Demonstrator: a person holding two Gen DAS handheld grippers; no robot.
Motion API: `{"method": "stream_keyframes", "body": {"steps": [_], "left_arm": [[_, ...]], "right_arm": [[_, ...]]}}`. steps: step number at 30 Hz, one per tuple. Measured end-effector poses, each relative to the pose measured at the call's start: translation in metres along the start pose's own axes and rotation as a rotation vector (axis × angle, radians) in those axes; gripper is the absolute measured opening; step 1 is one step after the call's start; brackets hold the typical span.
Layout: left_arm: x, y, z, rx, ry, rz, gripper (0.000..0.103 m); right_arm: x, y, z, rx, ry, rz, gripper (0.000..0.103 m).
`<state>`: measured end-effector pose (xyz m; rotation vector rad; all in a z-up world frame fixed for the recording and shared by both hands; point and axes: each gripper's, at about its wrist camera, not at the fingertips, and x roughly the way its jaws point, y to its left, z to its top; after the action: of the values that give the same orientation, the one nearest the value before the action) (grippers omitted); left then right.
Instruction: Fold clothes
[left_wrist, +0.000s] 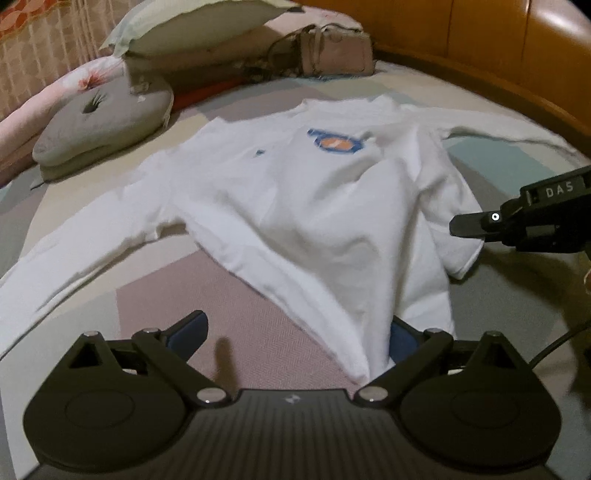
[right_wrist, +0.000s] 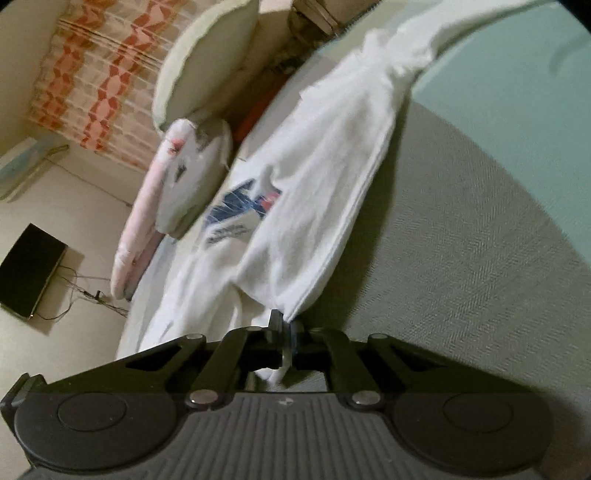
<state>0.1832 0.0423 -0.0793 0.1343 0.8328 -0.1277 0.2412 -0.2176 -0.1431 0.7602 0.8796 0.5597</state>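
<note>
White cotton shirt (left_wrist: 295, 206) lies spread on the bed (left_wrist: 229, 295), chest print facing up. The right gripper (right_wrist: 286, 328) is clenched on its near right hem corner; the left gripper (left_wrist: 295, 332) is spread wide, cloth draped over one finger. Grip the other corner before lifting evenly.

Matt white cloth shirt (left_wrist: 295, 206)

Bed (left_wrist: 236, 291) in patchwork cover. White long-sleeved shirt (left_wrist: 295, 206) spread across middle, sleeves out left and right. Grey cushion (left_wrist: 107, 125) far left; pillow (left_wrist: 184, 26), beige bag (left_wrist: 328, 51) at far edge.
</note>
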Motion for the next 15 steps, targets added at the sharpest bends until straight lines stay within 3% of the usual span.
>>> {"method": "stream_keyframes", "body": {"steps": [8, 12, 15], "left_arm": [[-0.022, 0.007, 0.004, -0.063, -0.058, -0.086, 0.098], [-0.025, 0.013, 0.003, -0.087, -0.064, -0.094, 0.098], [-0.025, 0.014, 0.002, -0.093, -0.061, -0.092, 0.098]], "right_arm": [[-0.056, 0.006, 0.018, -0.065, -0.052, -0.070, 0.004], [-0.078, -0.003, 0.027, -0.063, -0.091, -0.113, 0.001], [-0.079, -0.010, 0.027, -0.048, -0.037, -0.077, 0.011]]}}
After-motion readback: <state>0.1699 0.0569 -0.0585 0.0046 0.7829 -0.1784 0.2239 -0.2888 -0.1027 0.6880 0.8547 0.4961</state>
